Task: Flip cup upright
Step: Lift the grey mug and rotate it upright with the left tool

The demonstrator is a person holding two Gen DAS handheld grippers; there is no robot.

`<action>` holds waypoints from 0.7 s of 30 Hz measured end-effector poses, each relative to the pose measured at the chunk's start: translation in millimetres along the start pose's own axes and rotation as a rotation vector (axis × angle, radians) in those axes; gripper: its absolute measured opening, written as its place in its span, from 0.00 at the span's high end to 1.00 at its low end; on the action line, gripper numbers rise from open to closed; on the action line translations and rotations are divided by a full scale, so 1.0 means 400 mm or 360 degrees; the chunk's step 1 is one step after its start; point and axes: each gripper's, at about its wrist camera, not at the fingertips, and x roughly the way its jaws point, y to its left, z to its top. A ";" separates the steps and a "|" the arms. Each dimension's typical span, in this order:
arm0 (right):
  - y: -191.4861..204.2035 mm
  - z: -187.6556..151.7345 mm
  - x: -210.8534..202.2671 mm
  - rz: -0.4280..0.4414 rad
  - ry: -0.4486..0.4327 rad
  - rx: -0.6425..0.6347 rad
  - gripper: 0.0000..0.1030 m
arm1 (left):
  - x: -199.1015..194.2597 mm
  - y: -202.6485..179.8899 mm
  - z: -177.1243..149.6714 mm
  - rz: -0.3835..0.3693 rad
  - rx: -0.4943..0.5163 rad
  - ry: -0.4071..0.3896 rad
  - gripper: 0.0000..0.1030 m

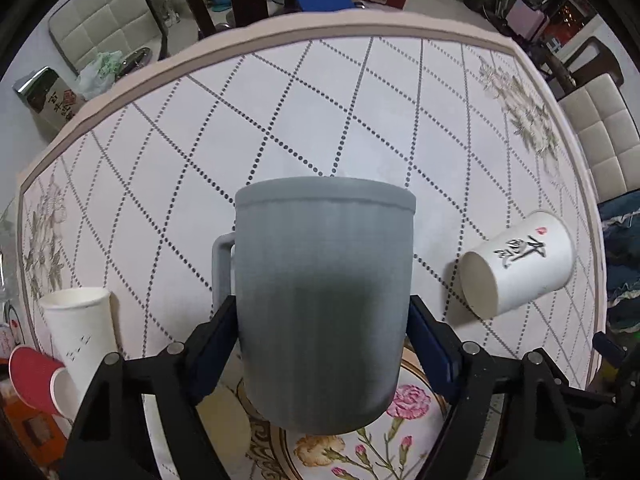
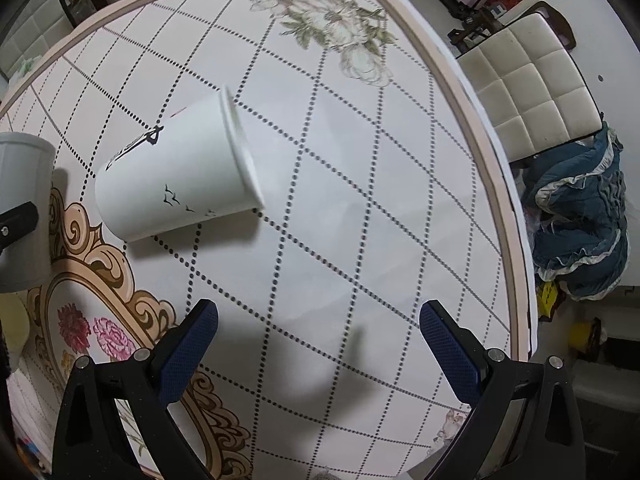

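Note:
My left gripper (image 1: pixel 322 312) is shut on a grey mug (image 1: pixel 324 292) and holds it above the table, rim at the top, handle to the left. The mug also shows at the left edge of the right wrist view (image 2: pixel 22 216). A white paper cup (image 1: pixel 520 264) with black calligraphy lies on its side on the table to the mug's right. In the right wrist view this cup (image 2: pixel 176 176) lies ahead and to the left, its mouth facing right. My right gripper (image 2: pixel 318 332) is open and empty above the tablecloth, well short of the cup.
The round table (image 1: pixel 280 28) has a diamond-pattern cloth with flower prints. An upright white paper cup (image 1: pixel 80 328) and a tipped red cup (image 1: pixel 36 380) stand at the left edge. White padded chairs (image 2: pixel 528 88) and a blue cloth heap (image 2: pixel 580 224) sit beyond the table's right rim.

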 end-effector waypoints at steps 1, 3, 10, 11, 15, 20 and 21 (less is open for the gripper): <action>-0.010 -0.004 -0.005 0.0003 -0.0006 0.0004 0.01 | -0.020 -0.001 -0.011 0.0002 -0.0012 -0.0018 0.23; -0.024 -0.014 -0.019 0.0005 -0.0021 0.0008 0.01 | -0.062 -0.014 -0.023 0.0004 -0.0029 -0.0048 0.23; -0.100 -0.075 -0.059 0.0064 -0.0081 -0.0044 0.01 | -0.210 -0.051 -0.126 0.0065 -0.0188 -0.0135 0.23; -0.095 -0.091 -0.065 0.0069 -0.0088 -0.0062 0.01 | -0.225 -0.057 -0.153 0.0071 -0.0229 -0.0134 0.23; -0.111 -0.139 -0.067 0.0089 -0.0108 -0.0123 0.01 | -0.247 -0.070 -0.265 0.0119 -0.0387 -0.0134 0.23; -0.117 -0.192 -0.039 0.0107 -0.0098 -0.0197 0.01 | -0.208 -0.093 -0.358 0.0160 -0.0491 -0.0065 0.23; -0.117 -0.199 -0.032 0.0104 -0.0097 -0.0212 0.01 | -0.198 -0.099 -0.380 0.0166 -0.0510 -0.0052 0.23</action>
